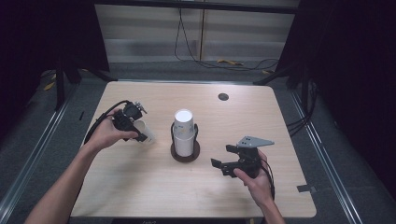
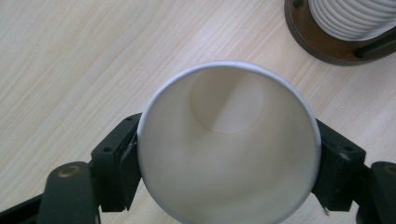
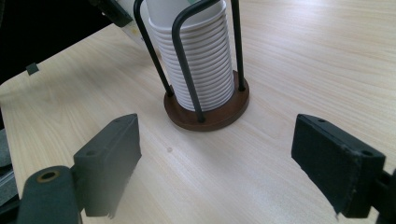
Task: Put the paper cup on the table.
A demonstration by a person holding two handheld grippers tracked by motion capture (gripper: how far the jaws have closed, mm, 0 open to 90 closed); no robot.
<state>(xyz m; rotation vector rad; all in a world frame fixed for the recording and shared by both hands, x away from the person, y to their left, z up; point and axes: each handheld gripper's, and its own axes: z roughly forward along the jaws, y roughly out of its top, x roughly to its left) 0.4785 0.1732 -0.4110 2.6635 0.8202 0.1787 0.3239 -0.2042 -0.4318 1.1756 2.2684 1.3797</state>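
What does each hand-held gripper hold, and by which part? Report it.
The left hand-held gripper clamps a white paper cup across its sides just below the rim. The right hand-held gripper holds nothing.

cup [image 1: 144,131] left of cup stack [image 1: 184,133], on table [image 1: 140,186]

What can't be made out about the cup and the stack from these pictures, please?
- Cup in the left gripper: its outside and base, left gripper view, hidden by its own wall.
- Stack top: right gripper view, cut off by the upper edge.
- Number of cups in the stack: high view, too small.
- Cup's contact with the table: high view, hidden by the hand.
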